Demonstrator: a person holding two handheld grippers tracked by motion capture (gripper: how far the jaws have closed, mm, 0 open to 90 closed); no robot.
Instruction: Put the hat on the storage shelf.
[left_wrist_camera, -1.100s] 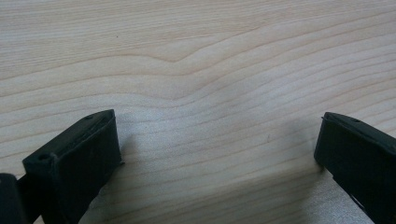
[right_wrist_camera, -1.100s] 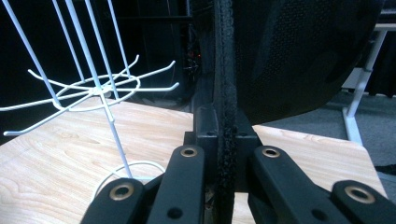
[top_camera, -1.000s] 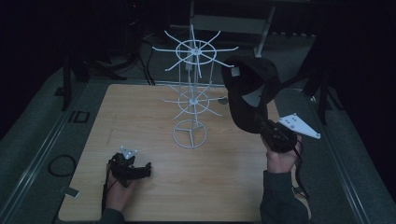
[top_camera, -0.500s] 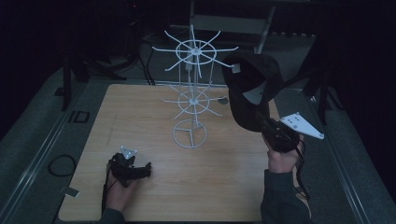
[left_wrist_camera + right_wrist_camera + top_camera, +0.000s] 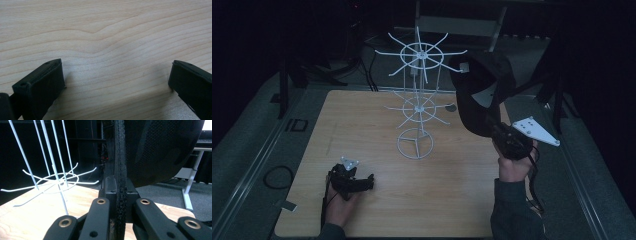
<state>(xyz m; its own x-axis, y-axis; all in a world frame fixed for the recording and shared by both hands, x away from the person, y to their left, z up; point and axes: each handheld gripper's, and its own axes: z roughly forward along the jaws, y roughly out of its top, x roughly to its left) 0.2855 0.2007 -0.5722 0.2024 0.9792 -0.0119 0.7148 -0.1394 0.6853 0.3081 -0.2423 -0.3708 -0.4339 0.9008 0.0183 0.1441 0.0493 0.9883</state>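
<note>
right gripper view, close up: right tongs (image 5: 121, 202) clenched on the cap (image 5: 160, 150) edge, cap raised beside the wire rack (image 5: 418, 102). judgement: lift it level, slip it over an upper prong (image 5: 451, 52). left tongs (image 5: 117, 82) released, resting on the counter (image 5: 377, 125).

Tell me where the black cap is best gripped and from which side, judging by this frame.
By its edge band, from below. The right gripper is shut on that edge of the black cap, so the crown hangs free above the fingers, beside the white wire rack. The band is thin and flat enough to pinch; the rounded crown would likely crumple.
</note>
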